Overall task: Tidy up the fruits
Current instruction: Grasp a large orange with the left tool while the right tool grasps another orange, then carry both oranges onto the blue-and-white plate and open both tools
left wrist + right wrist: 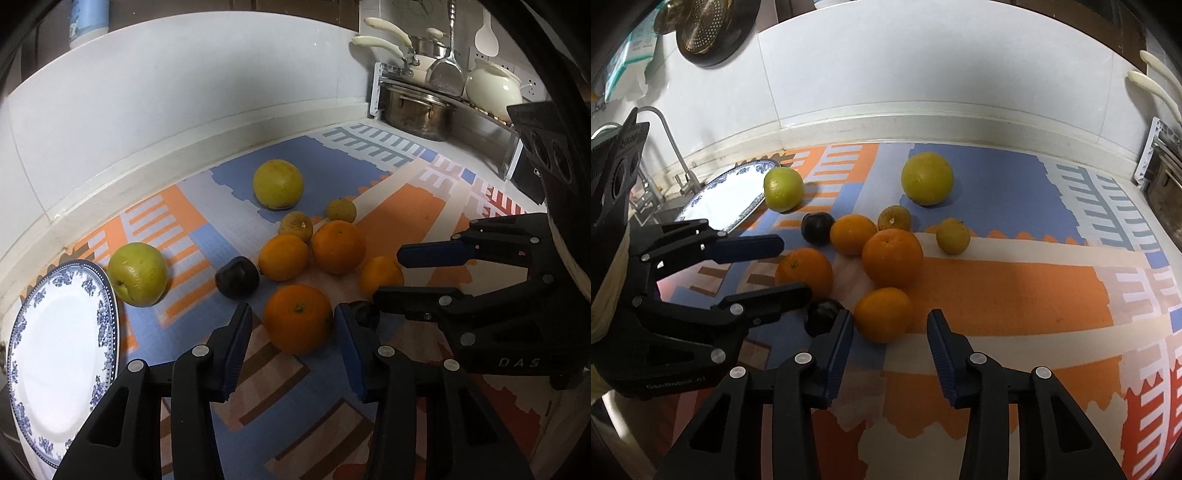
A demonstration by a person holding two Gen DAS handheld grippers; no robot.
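Note:
Several oranges, two dark plums, two small yellow fruits, a green fruit [138,273] and a large yellow fruit [277,183] lie on a patterned mat. A blue-and-white plate [59,350] sits at the left, bare. My left gripper [291,314] is open around one orange [298,325]; its right pad is against the peel, and a gap shows at its left pad. My right gripper [888,315] is open around a smaller orange [882,314], which lies against the left pad and apart from the right one. A plum [822,316] lies between the two grippers.
A rack with metal pots [417,110] and a white pot [491,85] stands at the back right corner. A faucet [670,144] and sink lie beyond the plate [727,199] on the left. The white tiled wall runs along the back.

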